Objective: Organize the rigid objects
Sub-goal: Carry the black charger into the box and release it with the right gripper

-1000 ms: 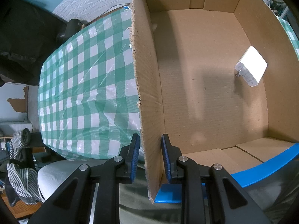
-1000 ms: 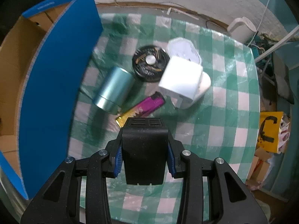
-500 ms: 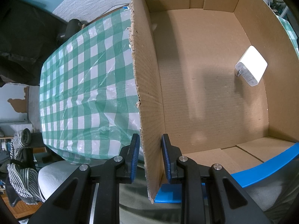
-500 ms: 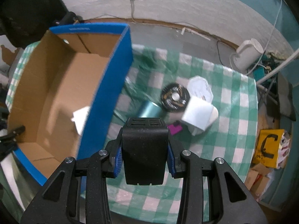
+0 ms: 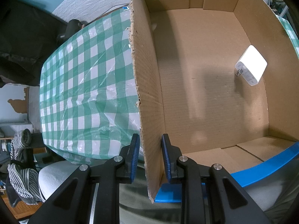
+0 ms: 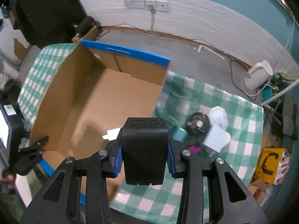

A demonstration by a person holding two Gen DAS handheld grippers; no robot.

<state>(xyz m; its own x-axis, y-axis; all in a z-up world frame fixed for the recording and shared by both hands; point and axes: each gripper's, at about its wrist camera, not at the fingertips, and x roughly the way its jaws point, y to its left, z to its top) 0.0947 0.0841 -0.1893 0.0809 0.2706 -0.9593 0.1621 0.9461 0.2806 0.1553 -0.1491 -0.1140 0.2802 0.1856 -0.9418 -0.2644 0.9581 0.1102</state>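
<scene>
The right tongs (image 6: 143, 158) pinch a black multi-port charger (image 6: 144, 149) above the cardboard box's (image 6: 104, 93) near wall. The left tongs (image 5: 149, 156) are pressed onto the box's side wall, steadying it on the checked tabletop (image 5: 84, 84). A white plug adapter (image 5: 251, 68) already lies inside. To do this well, carry the charger clear over the rim, lower it near the floor beside the adapter, then spread the tongs gently.

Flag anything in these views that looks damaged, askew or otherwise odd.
The cardboard box has a ragged, torn top edge on the wall that the left gripper clamps. The tablecloth is wrinkled beside it. Inside the box the white charger lies tilted against the far wall. Nothing is spilled.
</scene>
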